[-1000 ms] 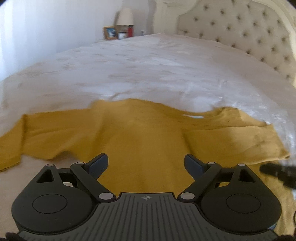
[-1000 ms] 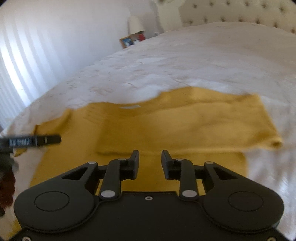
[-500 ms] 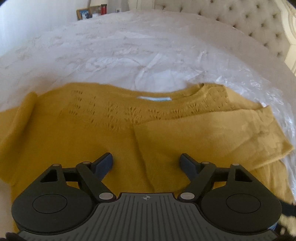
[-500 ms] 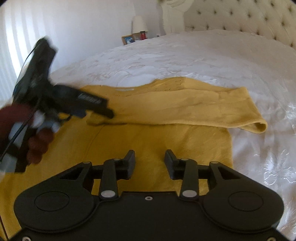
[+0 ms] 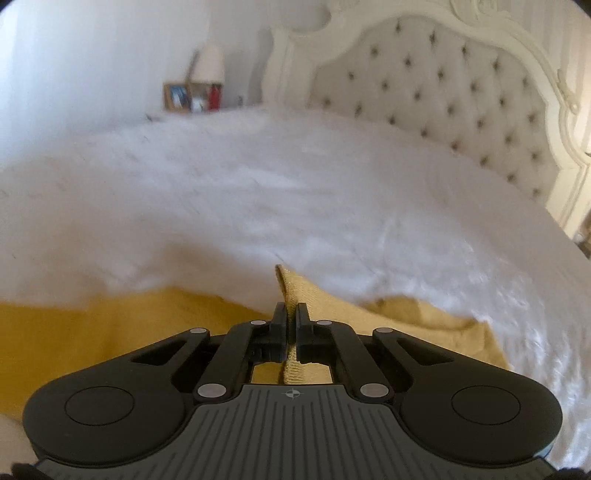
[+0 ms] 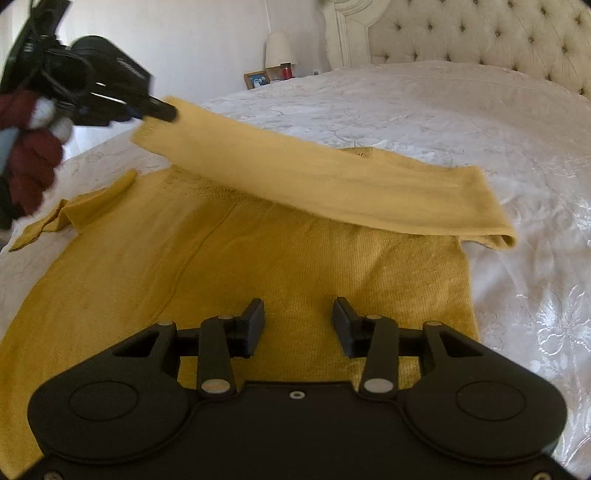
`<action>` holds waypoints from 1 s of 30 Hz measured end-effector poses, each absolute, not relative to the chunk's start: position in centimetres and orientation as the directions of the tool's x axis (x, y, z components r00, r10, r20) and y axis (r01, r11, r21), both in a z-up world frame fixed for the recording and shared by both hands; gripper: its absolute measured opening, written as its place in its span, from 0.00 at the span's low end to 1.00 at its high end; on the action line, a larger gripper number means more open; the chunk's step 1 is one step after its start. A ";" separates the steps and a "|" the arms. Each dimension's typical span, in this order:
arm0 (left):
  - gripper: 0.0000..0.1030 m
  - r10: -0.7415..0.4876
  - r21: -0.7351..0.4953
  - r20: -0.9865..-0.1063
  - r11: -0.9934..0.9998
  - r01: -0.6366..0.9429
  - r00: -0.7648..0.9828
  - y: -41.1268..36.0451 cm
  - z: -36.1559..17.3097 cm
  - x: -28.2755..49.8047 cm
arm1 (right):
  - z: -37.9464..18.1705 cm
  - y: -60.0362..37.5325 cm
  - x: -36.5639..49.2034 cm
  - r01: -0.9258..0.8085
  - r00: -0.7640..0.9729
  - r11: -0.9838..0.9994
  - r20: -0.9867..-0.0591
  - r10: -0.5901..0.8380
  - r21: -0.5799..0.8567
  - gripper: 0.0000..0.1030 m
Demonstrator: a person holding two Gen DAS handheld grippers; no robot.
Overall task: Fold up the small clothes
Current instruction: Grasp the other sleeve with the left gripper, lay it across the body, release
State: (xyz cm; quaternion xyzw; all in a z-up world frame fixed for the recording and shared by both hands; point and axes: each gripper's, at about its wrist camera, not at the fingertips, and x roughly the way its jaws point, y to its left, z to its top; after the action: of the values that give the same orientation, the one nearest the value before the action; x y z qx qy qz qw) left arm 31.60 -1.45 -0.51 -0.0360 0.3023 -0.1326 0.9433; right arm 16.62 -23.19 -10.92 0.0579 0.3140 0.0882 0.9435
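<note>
A mustard-yellow knit sweater (image 6: 258, 266) lies spread on the white bed. My left gripper (image 5: 291, 314) is shut on the cuff of the sweater's right sleeve (image 5: 291, 291) and holds it above the bed. In the right wrist view the left gripper (image 6: 162, 110) holds that sleeve (image 6: 332, 184) lifted across the sweater's body. My right gripper (image 6: 298, 321) is open and empty, low over the sweater's lower body. The other sleeve (image 6: 74, 210) lies out to the left.
The white embroidered bedspread (image 6: 461, 118) stretches to a tufted cream headboard (image 6: 498, 33). A nightstand at the back holds a lamp (image 6: 279, 48), a picture frame (image 6: 256, 79) and a red object (image 6: 286, 72).
My left gripper has closed on the folded sleeve's cuff and lifted it up and to the left. My right gripper has opened wider and stayed over the sweater's body.
</note>
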 end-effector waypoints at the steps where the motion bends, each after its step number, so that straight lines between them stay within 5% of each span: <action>1: 0.04 -0.258 -0.138 -0.563 0.966 0.219 0.785 -0.8 -0.4 31.7 | -10.9 -23.1 16.6 -0.129 0.787 0.978 -0.583 0.202 0.164 0.50; 10: 0.04 -0.119 -0.072 -0.700 0.993 0.097 0.704 2.5 -6.1 33.4 | -11.2 -22.6 16.7 -0.131 0.788 0.981 -0.586 0.191 0.144 0.53; 18: 0.04 0.009 0.008 -0.702 1.000 -0.005 0.713 4.6 -7.4 33.5 | -11.6 -22.3 16.4 -0.129 0.798 0.983 -0.575 0.180 0.128 0.55; 22: 0.05 0.043 0.024 -0.713 0.999 -0.037 0.700 6.1 -7.5 33.5 | -11.7 -21.8 16.4 -0.135 0.800 0.984 -0.574 0.176 0.113 0.63; 25: 0.08 -0.033 -0.092 -0.703 0.995 -0.045 0.711 8.2 -7.1 32.6 | -11.7 -21.6 16.5 -0.148 0.797 0.984 -0.577 0.180 0.102 0.75; 26: 0.14 -0.097 -0.160 -0.695 0.987 -0.021 0.713 9.1 -7.1 32.2 | -11.7 -21.5 16.5 -0.150 0.796 0.984 -0.578 0.180 0.099 0.78; 27: 0.32 -0.156 -0.219 -0.685 0.976 0.002 0.712 9.9 -7.2 31.8 | -11.7 -21.4 16.6 -0.153 0.795 0.983 -0.579 0.181 0.097 0.79; 29: 0.52 -0.228 -0.296 -0.670 0.955 0.026 0.706 11.4 -7.4 30.8 | -11.7 -21.3 16.6 -0.157 0.793 0.983 -0.582 0.181 0.092 0.84; 30: 0.52 -0.227 -0.296 -0.666 0.955 0.027 0.710 11.9 -7.4 30.2 | -11.7 -21.2 16.6 -0.159 0.791 0.983 -0.584 0.181 0.089 0.86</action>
State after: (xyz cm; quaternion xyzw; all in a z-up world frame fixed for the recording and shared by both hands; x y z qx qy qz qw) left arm 30.23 11.90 -7.35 -0.1336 0.3742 -0.0695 0.9150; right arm 16.61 -21.22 -11.73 0.0176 0.3103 0.0898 0.9462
